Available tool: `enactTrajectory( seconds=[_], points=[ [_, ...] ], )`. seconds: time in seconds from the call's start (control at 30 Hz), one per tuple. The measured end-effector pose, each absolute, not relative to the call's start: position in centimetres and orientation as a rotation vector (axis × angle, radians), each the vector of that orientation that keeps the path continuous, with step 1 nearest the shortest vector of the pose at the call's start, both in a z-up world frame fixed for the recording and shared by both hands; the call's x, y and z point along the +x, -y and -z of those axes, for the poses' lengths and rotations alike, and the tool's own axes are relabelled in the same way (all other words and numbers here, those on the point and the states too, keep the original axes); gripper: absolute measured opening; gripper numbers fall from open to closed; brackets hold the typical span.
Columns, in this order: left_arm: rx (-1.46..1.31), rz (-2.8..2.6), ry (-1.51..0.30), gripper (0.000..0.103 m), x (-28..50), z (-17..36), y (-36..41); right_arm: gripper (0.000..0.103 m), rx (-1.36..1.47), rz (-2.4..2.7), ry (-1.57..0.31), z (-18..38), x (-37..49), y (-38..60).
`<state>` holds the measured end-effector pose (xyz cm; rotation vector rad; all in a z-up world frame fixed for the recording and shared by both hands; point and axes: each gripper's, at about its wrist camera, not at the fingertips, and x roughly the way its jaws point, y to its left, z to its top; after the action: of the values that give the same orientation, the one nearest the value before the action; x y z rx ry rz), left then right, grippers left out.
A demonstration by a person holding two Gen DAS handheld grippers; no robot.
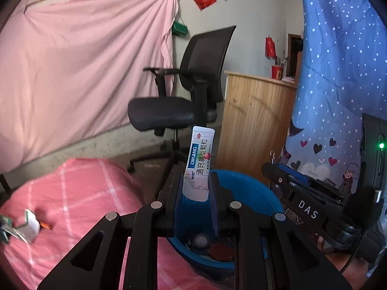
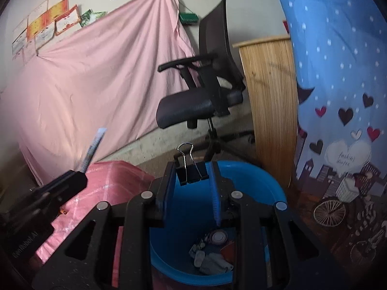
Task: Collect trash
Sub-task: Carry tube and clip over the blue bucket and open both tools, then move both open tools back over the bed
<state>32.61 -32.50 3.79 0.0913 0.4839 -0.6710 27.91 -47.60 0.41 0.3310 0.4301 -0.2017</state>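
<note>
a: holding anything over the blue bin [image 2: 278, 198]?
b: left gripper [image 1: 196, 188] is clamped on a white medicine sachet [image 1: 198, 162], upright above the bin's near rim.
a: and the right gripper [image 2: 191, 178]?
b: pinching a black binder clip [image 2: 191, 171] over the bin; other trash [image 2: 212, 253] lies at its bottom.

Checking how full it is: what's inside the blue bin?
The blue bin holds a small pile at the bottom: grey crumpled scraps, a round whitish lid and something red. The hand-held gripper's frame covers the rest.
</note>
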Motion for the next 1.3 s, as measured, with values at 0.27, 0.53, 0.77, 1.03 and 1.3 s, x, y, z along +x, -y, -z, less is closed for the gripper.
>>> enactTrajectory(
  seconds=[0.27,0.53,0.77,1.03,1.3],
  points=[
    [0.087,0.696,-0.601,0.018,34.0,-1.5,33.9,0.042,0.355,0.202,-0.504,0.8,29.1,47.9],
    [0.084,0.695,-0.691,0.02,35.1,-0.4,34.3,0.043,0.366,0.208,-0.554,1.6,29.7,48.0],
    [0.058,0.672,-0.716,0.023,35.7,-0.1,33.3,0.044,0.362,0.21,-0.567,1.8,29.9,48.0],
    [0.009,0.627,-0.686,0.026,35.6,-0.7,31.0,0.049,0.337,0.202,-0.552,1.5,30.1,47.6],
    [-0.074,0.498,-0.579,0.04,34.7,-2.4,25.8,0.076,0.224,0.184,-0.452,-0.5,29.9,44.6]
  ],
)
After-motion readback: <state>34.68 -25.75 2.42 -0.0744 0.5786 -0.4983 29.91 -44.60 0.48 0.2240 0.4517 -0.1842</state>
